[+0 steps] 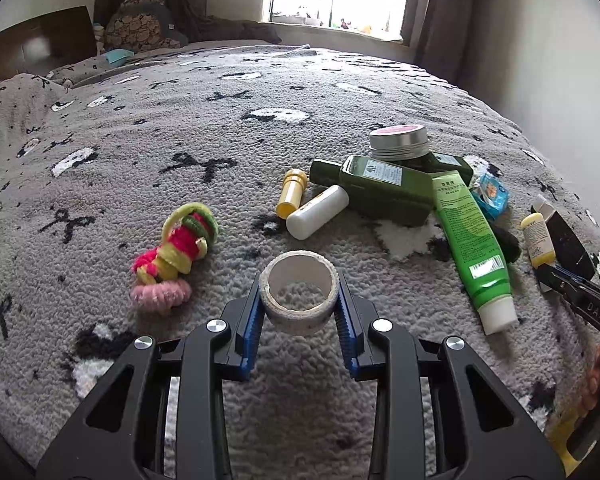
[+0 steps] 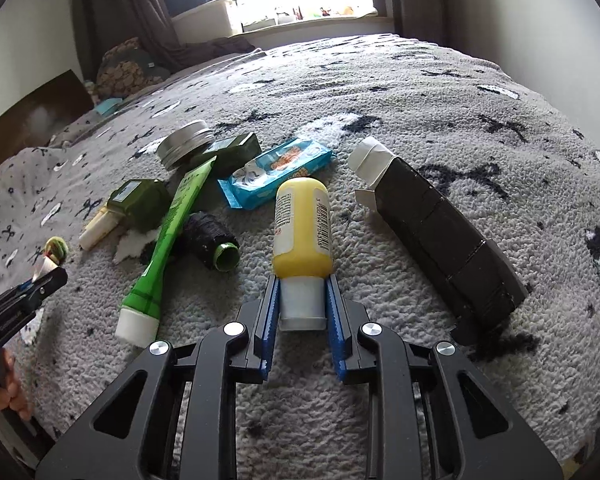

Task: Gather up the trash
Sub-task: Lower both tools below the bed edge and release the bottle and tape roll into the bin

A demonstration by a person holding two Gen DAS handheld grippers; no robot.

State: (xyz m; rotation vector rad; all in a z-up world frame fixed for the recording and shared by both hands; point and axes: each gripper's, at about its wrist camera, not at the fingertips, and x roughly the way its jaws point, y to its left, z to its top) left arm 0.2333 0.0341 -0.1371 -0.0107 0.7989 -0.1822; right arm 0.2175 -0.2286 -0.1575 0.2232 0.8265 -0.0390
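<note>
A grey fleece bed cover (image 1: 220, 128) lies bare across its far half and far left, open for passing. Nearer, a bundle of pink, yellow and green hair ties (image 1: 172, 256) sits left. The right side is crowded: dark green bottles (image 1: 384, 192), a bright green tube (image 1: 472, 248), a blue snack packet (image 2: 276, 172) and a long black carton (image 2: 440, 224), with narrow gaps between.

Near-empty tape roll (image 1: 299, 292), yellow white-capped bottle (image 2: 302, 224) lying flat
</note>
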